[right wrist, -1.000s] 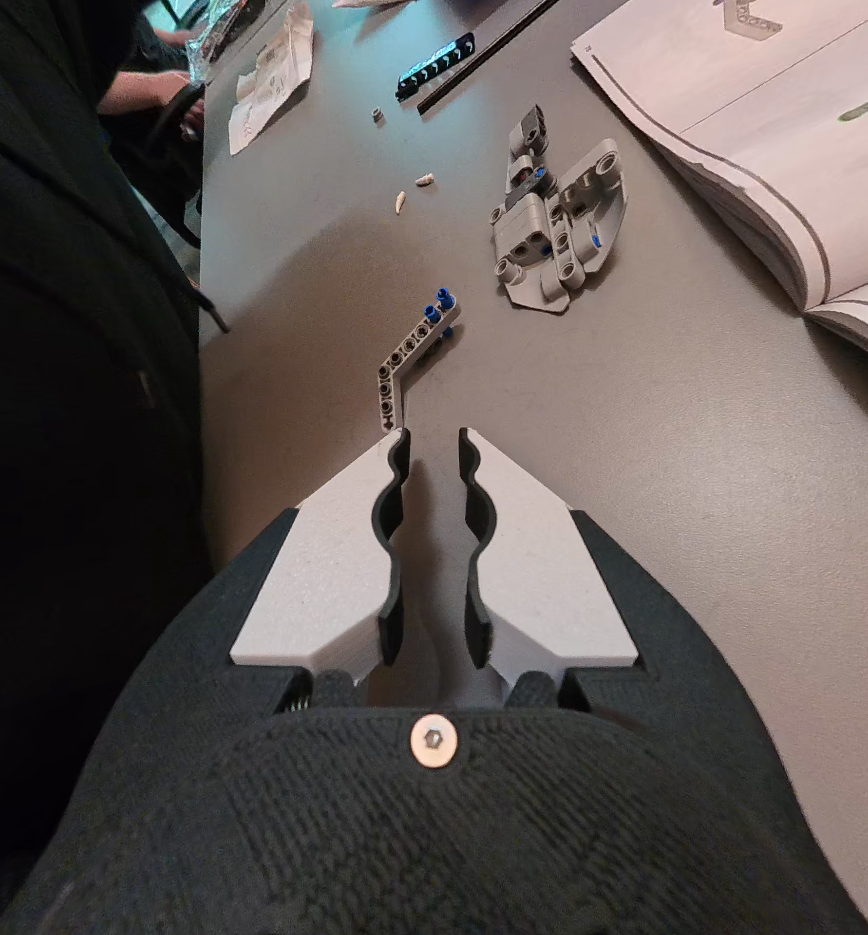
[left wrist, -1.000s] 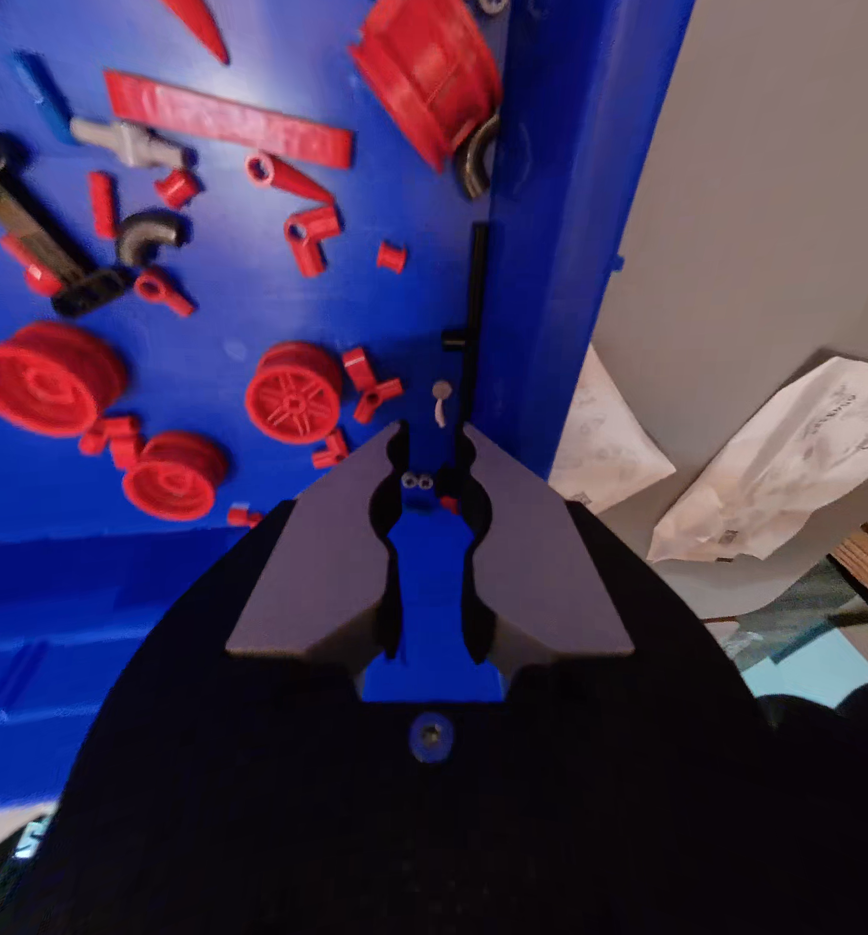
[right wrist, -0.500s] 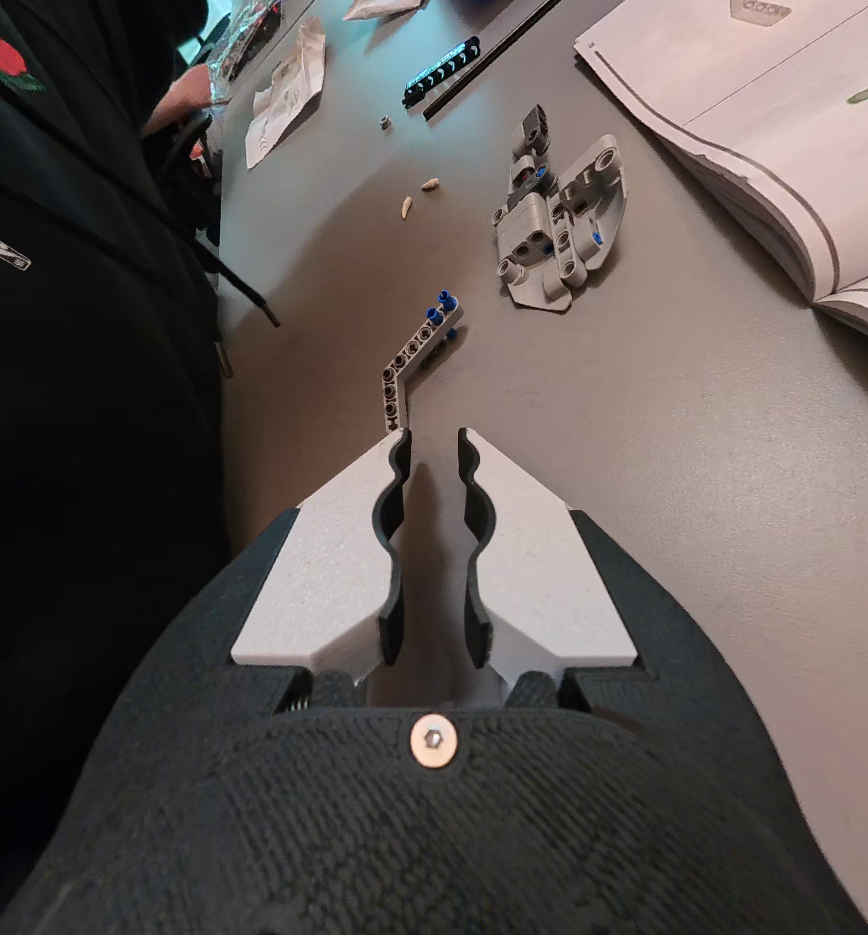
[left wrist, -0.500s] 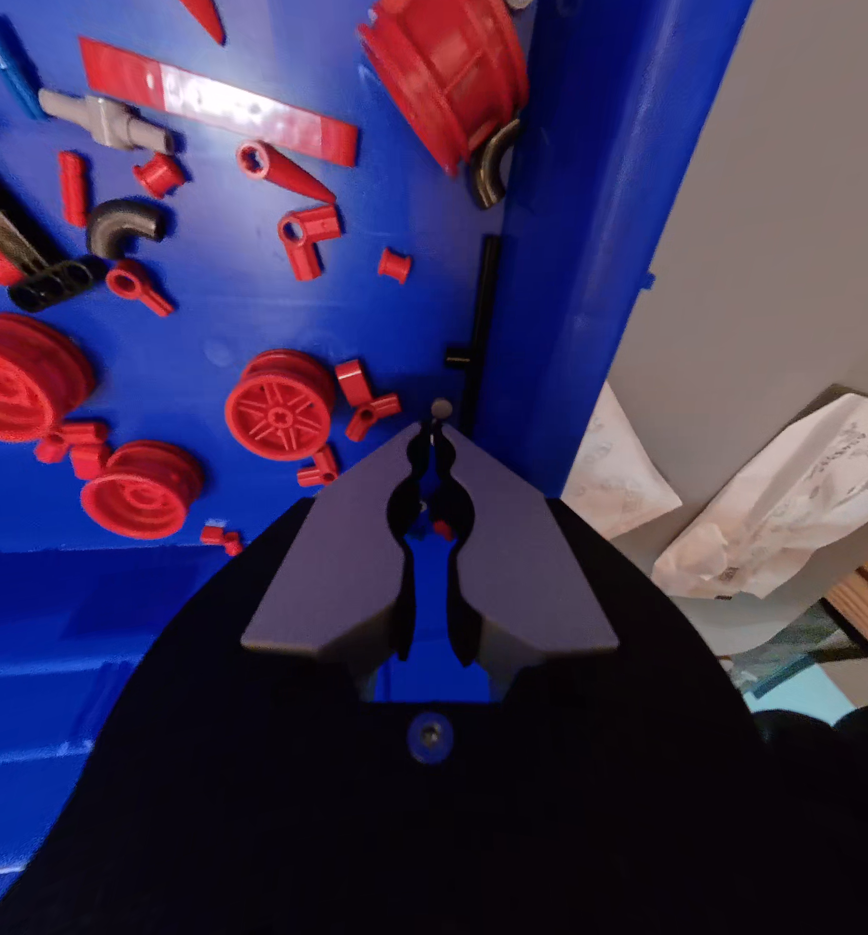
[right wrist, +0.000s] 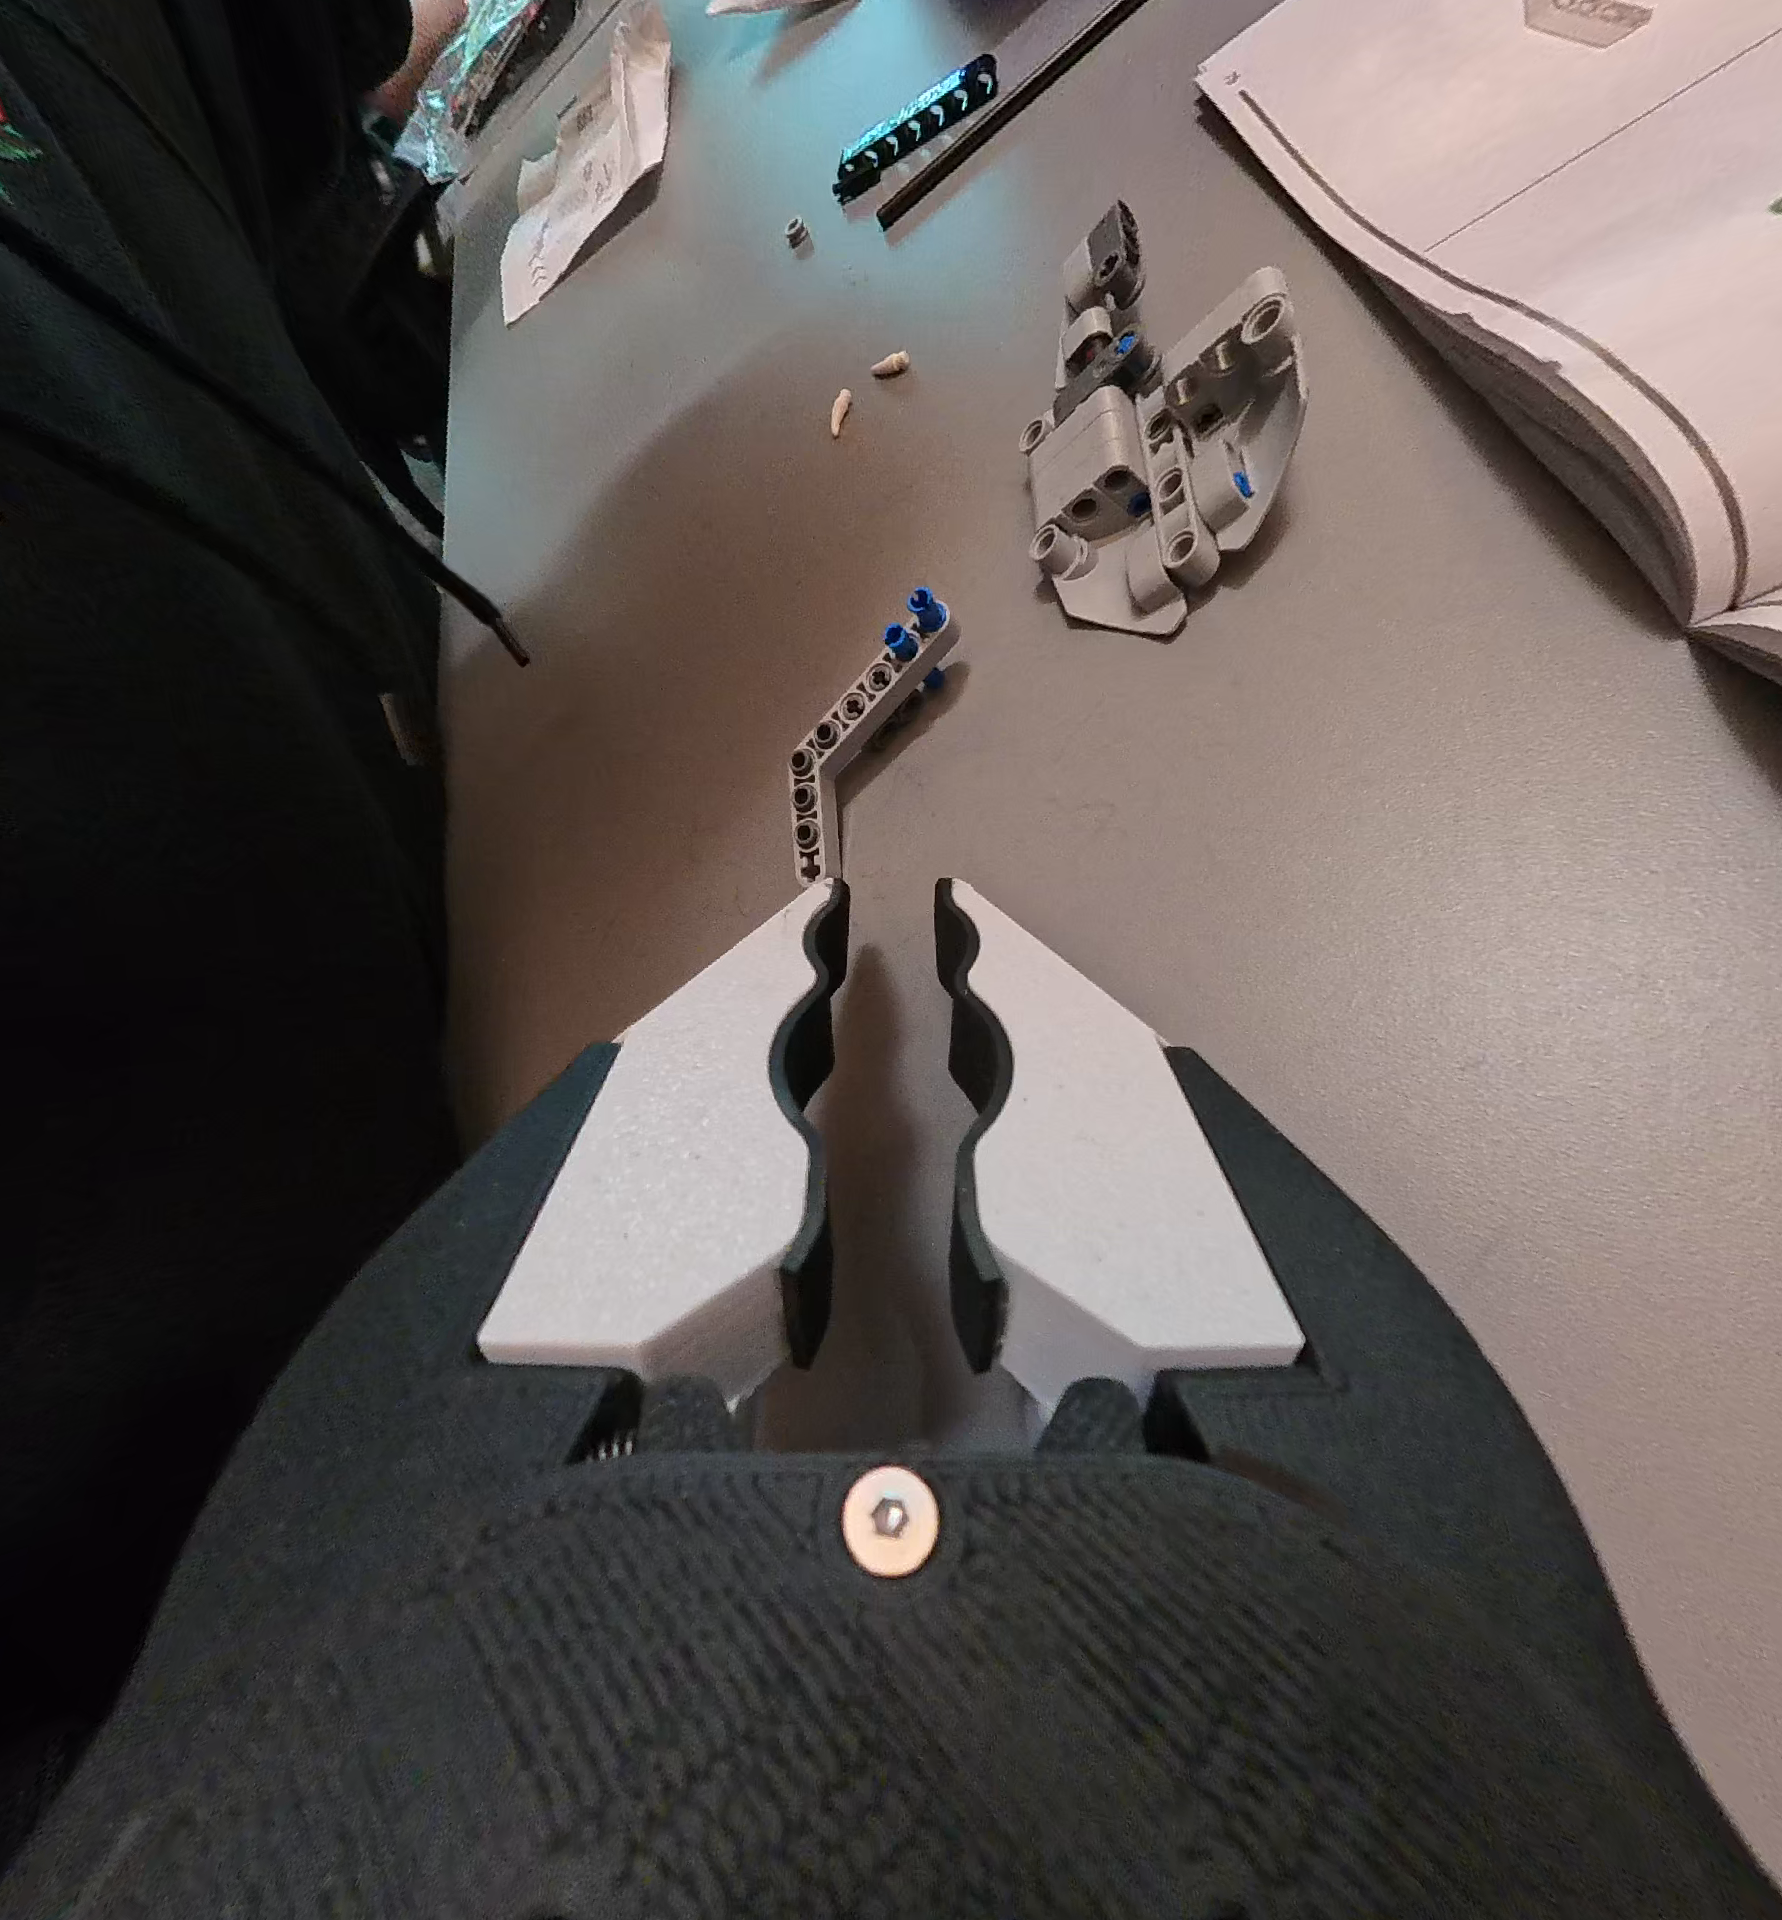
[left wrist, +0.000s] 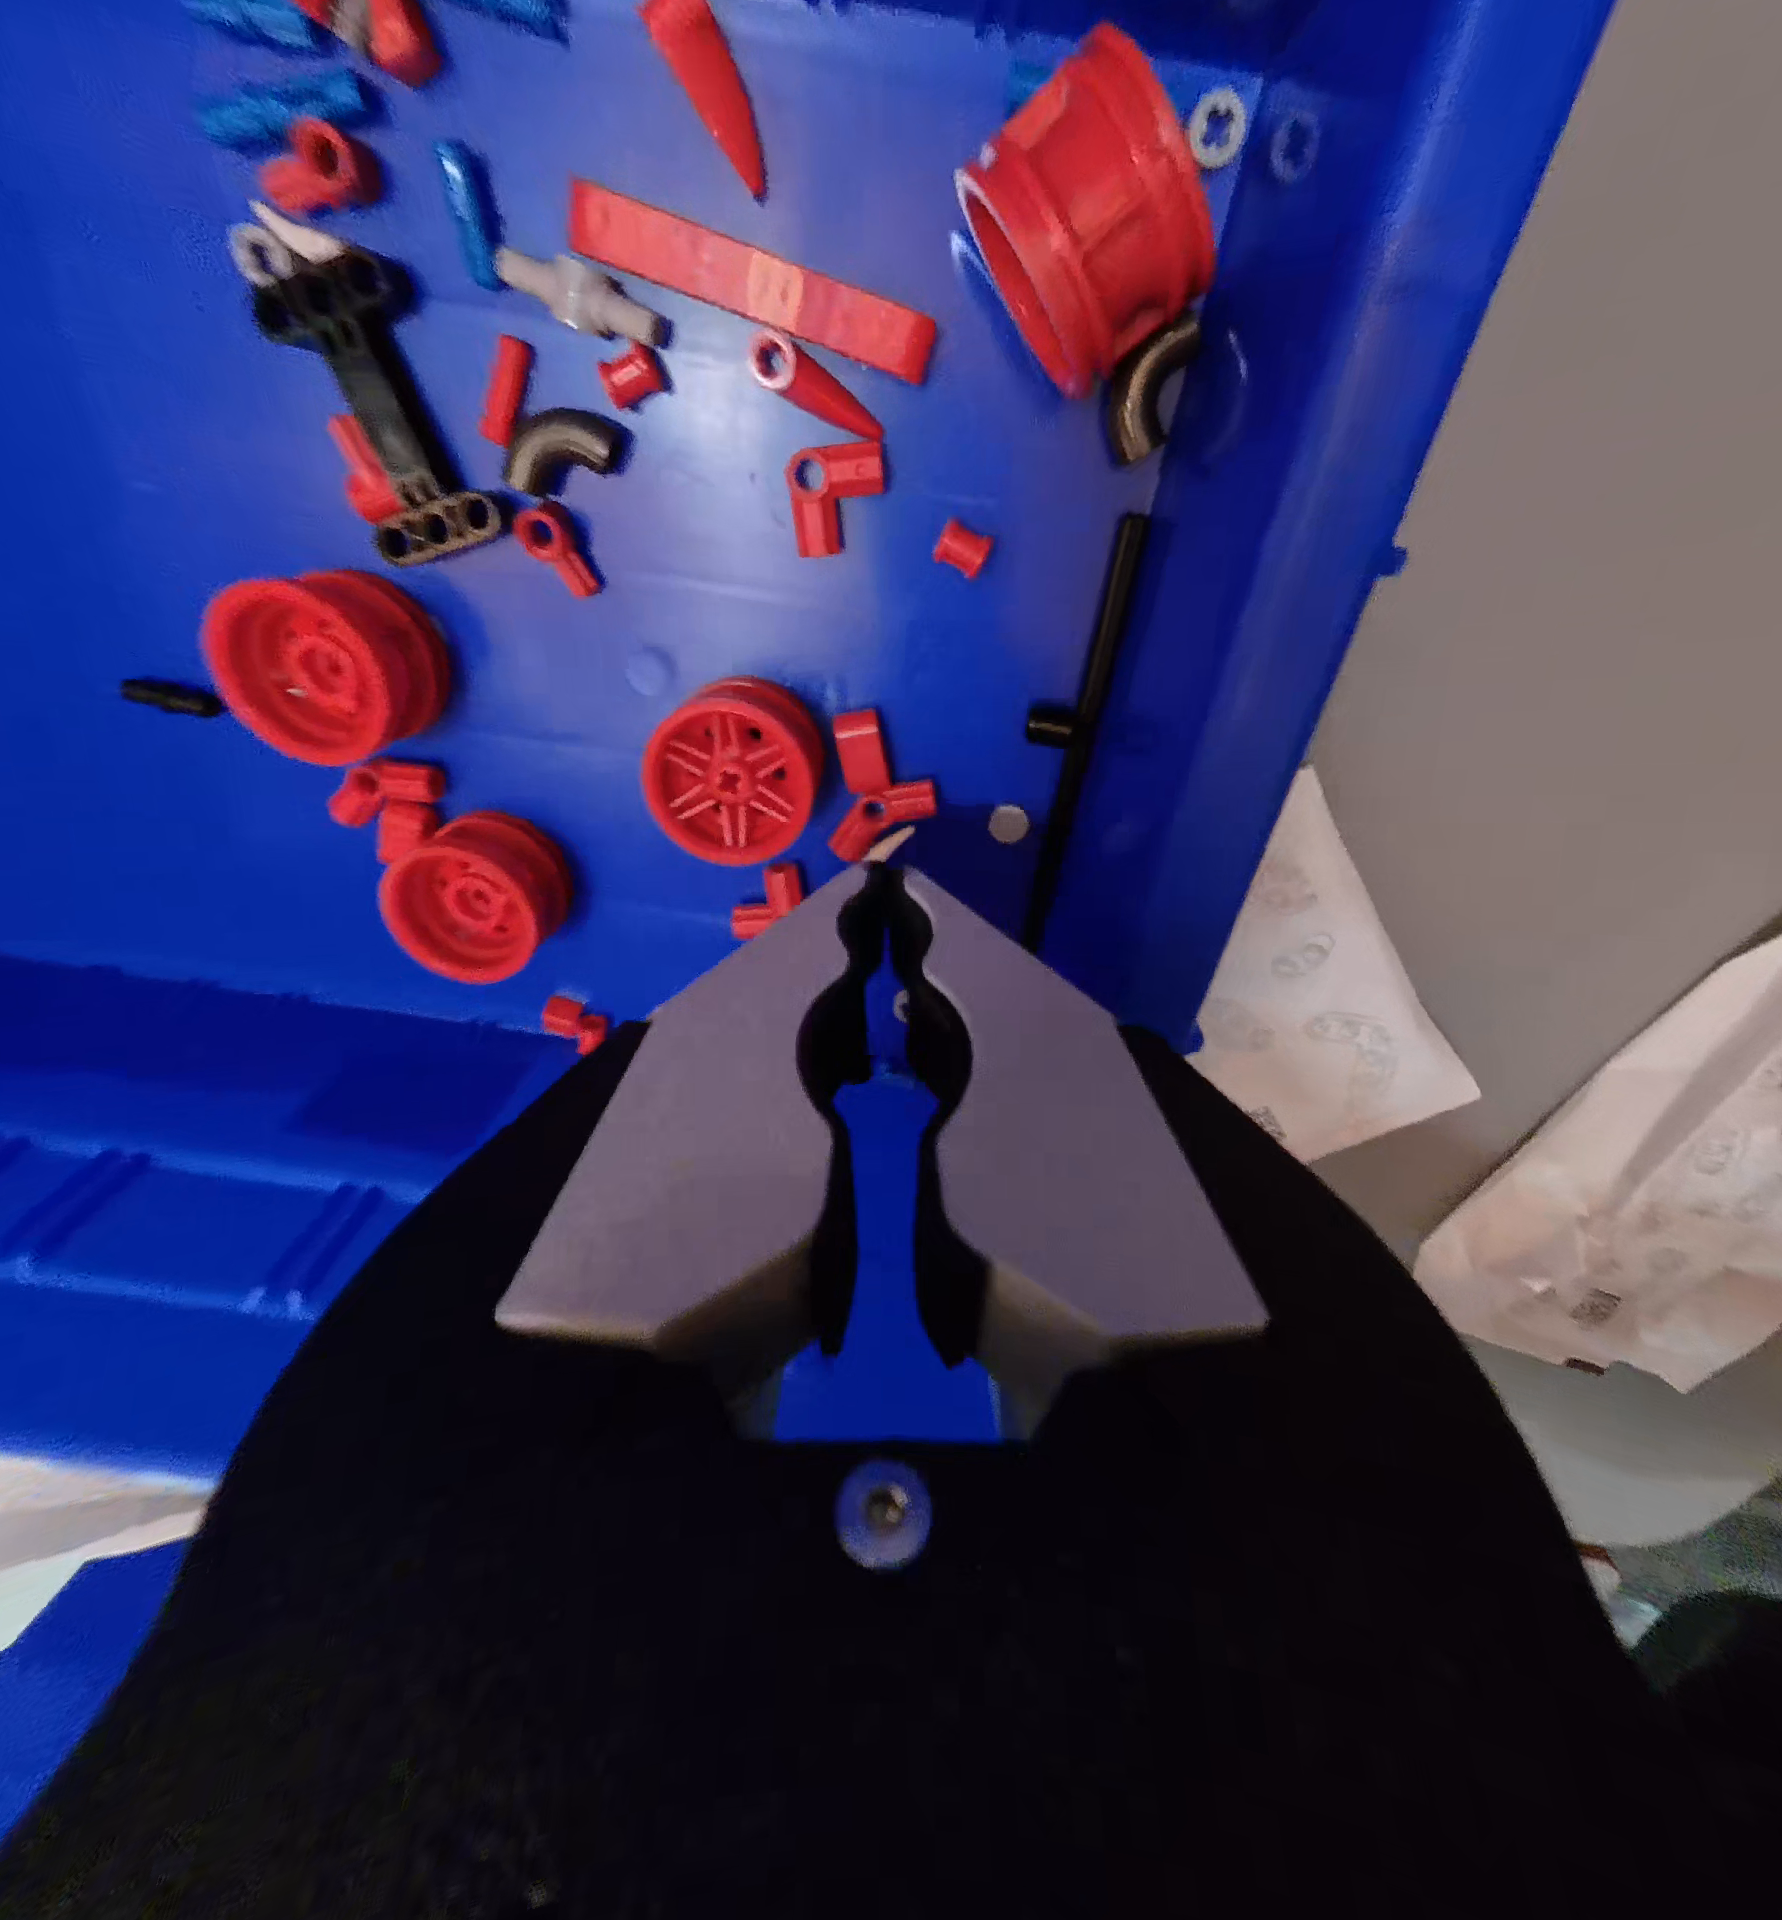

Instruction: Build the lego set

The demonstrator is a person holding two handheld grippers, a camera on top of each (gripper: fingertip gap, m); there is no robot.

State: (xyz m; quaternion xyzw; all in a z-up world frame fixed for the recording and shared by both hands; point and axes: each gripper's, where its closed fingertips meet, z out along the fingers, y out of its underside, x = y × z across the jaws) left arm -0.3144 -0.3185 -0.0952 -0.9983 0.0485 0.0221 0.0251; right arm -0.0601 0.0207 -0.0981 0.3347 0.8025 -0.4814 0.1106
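Left wrist view: left gripper (left wrist: 884, 883) pinched shut on small pale tooth-like piece (left wrist: 889, 850), only its tip caught; likely to slip if jostled. Blue bin (left wrist: 1282, 623): red wheels (left wrist: 731, 774), connectors. Right gripper (right wrist: 892, 885) open, empty, near bent grey beam (right wrist: 845, 727) on table (right wrist: 1386, 935).

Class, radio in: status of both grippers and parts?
Left gripper shut on small pale piece over blue tray. Right gripper open, empty, beside bent grey beam.
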